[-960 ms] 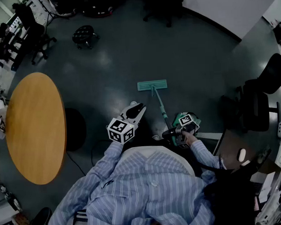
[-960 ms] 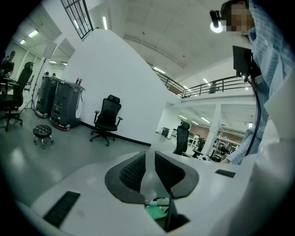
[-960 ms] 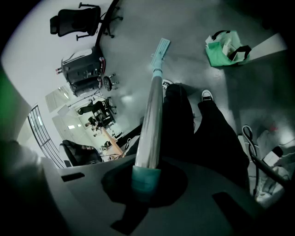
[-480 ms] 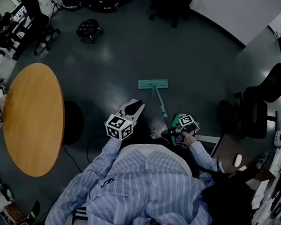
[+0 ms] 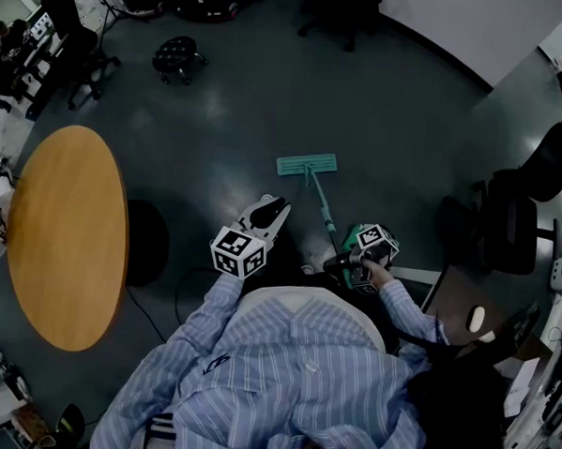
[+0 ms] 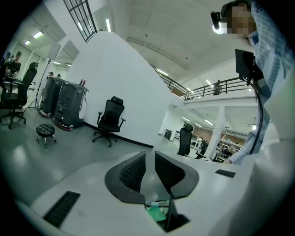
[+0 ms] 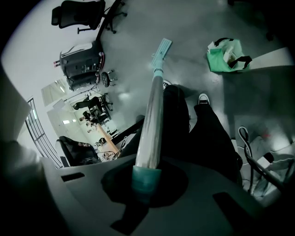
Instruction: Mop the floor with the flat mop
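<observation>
flat mop (image 5: 315, 203): its teal rectangular head (image 5: 306, 164) is lying flat on the grey floor (image 5: 256, 98), long side running left-right in head view, a bit ahead of me. a thin pole (image 7: 154, 115) is rising from the head's middle, leaning back twd me & to my right. it's showing teal nr the head and pale silvery higher up, w/ a teal collar (image 7: 146, 177) at the near end. i'm clamping that collar end btwn the jaws of my right gripper (image 5: 350, 259), pole running straight out along them.
</observation>
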`<state>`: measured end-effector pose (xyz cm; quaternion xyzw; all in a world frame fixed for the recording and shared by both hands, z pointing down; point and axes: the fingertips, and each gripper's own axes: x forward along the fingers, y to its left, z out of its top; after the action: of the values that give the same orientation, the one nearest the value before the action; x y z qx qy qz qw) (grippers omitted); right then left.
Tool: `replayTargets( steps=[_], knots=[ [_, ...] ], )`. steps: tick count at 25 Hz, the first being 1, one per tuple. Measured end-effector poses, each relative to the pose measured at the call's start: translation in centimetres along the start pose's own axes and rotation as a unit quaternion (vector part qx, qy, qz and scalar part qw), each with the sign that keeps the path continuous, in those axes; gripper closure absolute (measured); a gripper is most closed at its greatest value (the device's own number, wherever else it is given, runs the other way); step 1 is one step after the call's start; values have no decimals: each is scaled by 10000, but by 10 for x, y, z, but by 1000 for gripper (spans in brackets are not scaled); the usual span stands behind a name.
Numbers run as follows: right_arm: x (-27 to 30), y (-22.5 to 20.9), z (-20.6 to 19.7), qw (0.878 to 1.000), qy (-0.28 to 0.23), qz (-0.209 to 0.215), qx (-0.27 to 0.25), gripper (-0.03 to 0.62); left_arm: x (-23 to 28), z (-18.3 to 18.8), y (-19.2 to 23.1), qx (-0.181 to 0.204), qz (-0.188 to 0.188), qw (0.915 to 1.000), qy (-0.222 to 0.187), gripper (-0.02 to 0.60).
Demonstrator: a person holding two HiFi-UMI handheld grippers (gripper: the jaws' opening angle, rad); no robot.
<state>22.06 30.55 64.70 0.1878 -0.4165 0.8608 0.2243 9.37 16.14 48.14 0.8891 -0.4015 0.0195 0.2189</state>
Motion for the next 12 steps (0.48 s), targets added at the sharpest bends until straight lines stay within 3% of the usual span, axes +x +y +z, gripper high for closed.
replayTargets(
  steps=[7, 12],
  knots=[
    [-9, -6, 8, 9997, 105, -165, -119, 583, 4, 7, 2, -53, 105, 9999, -68, 517],
    [-14, 7, 18, 9993, 172, -232, -229, 583, 11, 22, 29, -207, 230, 9993, -230, 517]
  ],
)
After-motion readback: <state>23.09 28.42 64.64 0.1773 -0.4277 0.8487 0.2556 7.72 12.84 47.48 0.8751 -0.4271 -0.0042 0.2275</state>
